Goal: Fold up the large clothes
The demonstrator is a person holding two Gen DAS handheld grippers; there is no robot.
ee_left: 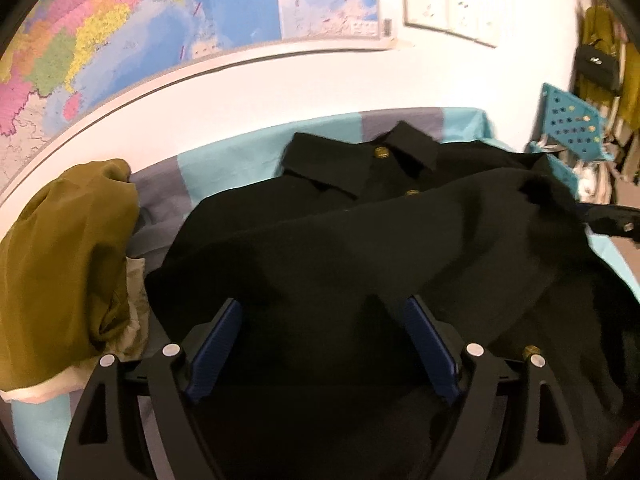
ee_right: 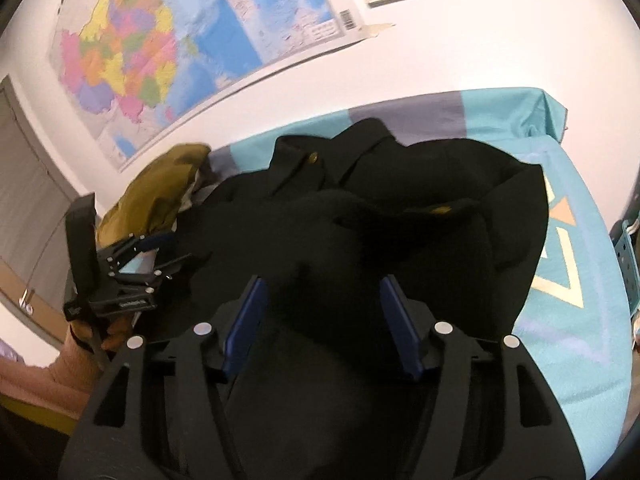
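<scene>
Black collared shirt [ee_left: 360, 240] with brass buttons [ee_left: 382, 153] lay spread on a teal and grey sheet [ee_left: 224, 164] against the white wall, collar toward the wall, one side folded in over the front. Left gripper [ee_left: 322, 312] hung over the near part of the shirt, blue pads [ee_left: 218, 344] spread wide, only dark cloth below them, nothing pinched. Right gripper [ee_right: 322, 292] was also over the shirt, pads [ee_right: 248, 320] apart; cloth lay between them but whether the pads touched it couldn't be told, no clear grip seen. In the right wrist view the left gripper showed at the left edge beside the shirt, a hand [ee_right: 116, 330] on its handle. Olive garment [ee_left: 60, 264] was bunched just left of the shirt. Colourful map [ee_left: 120, 32] and wall sockets [ee_left: 452, 12] above.
</scene>
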